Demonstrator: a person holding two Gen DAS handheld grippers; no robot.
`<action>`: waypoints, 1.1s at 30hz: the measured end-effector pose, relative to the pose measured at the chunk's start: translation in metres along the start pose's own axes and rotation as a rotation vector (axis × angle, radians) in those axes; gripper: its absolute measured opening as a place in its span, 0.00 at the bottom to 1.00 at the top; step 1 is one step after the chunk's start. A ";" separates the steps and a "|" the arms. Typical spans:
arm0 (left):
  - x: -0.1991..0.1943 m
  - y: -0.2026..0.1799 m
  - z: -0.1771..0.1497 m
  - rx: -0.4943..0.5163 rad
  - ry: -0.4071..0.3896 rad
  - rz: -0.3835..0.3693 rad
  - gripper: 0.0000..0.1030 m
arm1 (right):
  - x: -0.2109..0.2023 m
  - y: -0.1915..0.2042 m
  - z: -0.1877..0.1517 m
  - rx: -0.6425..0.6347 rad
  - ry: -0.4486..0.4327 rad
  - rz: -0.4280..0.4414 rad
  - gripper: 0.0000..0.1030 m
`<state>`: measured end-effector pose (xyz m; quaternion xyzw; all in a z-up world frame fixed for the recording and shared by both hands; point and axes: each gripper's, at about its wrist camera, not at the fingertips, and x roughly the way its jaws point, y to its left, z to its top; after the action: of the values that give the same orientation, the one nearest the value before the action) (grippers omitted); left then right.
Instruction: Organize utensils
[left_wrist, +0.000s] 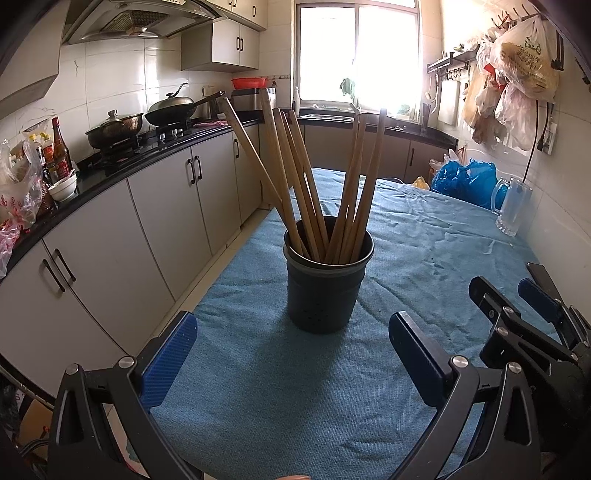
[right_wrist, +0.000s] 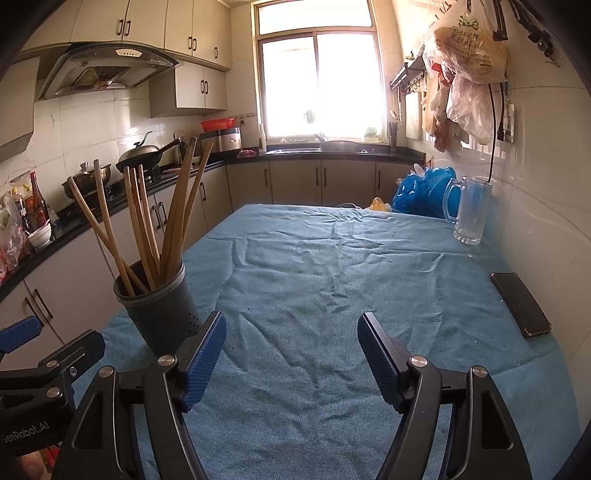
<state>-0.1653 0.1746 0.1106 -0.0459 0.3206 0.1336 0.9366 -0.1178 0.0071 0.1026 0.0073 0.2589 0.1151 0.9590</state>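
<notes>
Phone (right_wrist: 520, 305) R edge, glass mug (right_wrist: 469, 210) far R, bag (right_wrist: 424, 192) behind

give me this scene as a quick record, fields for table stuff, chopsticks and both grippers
surface: blue cloth covering the table
holder: dark cup, upright
chopsticks: wooden chopsticks all standing in the holder, none loose on the cloth
other items: black phone, glass mug, blue bag
left gripper: open, empty
right gripper: open, empty
</notes>
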 end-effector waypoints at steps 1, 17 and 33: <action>0.000 0.000 0.000 0.000 -0.001 0.000 1.00 | 0.000 0.001 0.000 0.000 0.000 0.000 0.76; 0.000 -0.001 -0.001 -0.002 0.000 0.000 1.00 | -0.003 0.000 0.000 -0.005 -0.011 0.000 0.77; 0.002 -0.001 -0.006 0.000 0.004 0.006 1.00 | -0.001 0.003 -0.001 -0.013 -0.003 0.011 0.79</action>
<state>-0.1670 0.1734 0.1052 -0.0455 0.3227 0.1363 0.9355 -0.1197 0.0098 0.1025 0.0027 0.2564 0.1222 0.9588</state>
